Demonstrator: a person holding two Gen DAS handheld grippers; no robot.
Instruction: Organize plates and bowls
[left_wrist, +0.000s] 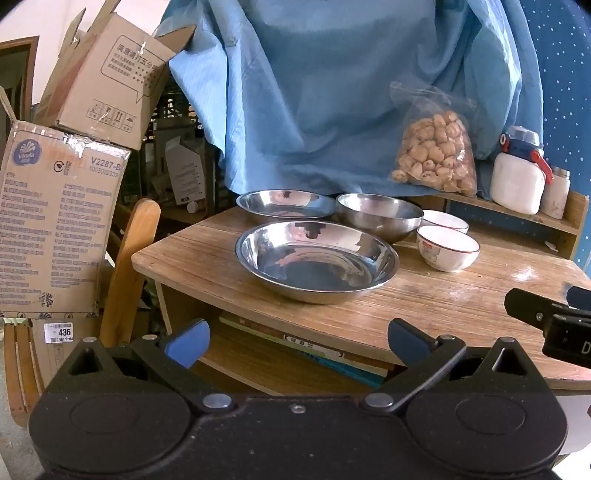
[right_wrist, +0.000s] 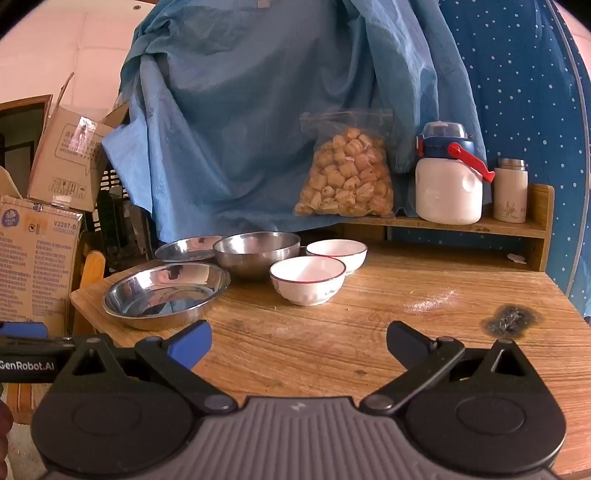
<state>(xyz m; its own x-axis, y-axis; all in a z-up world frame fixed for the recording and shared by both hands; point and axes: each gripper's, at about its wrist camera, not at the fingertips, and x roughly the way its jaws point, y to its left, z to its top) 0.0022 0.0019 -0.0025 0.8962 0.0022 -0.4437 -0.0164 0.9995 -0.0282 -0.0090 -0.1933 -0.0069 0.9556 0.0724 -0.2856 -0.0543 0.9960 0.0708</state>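
Left tool (left_wrist: 297, 345): jaws wide, empty.
Right tool (right_wrist: 299, 345): jaws wide, empty.
Shallow stainless steel plate (left_wrist: 317, 260): nearest on wooden counter (left_wrist: 443, 299); likely light, stiff, slippery; pinch rim.
White ceramic bowl with red rim (right_wrist: 307, 278): mid-counter; probably fragile.

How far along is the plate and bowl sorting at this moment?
Done: nothing; no dishes are stacked.
In hand: nothing; the left hand-held gripper and right hand-held gripper are both open.
Left: two steel plates, the steel bowl and two white bowls sit separately on the table.
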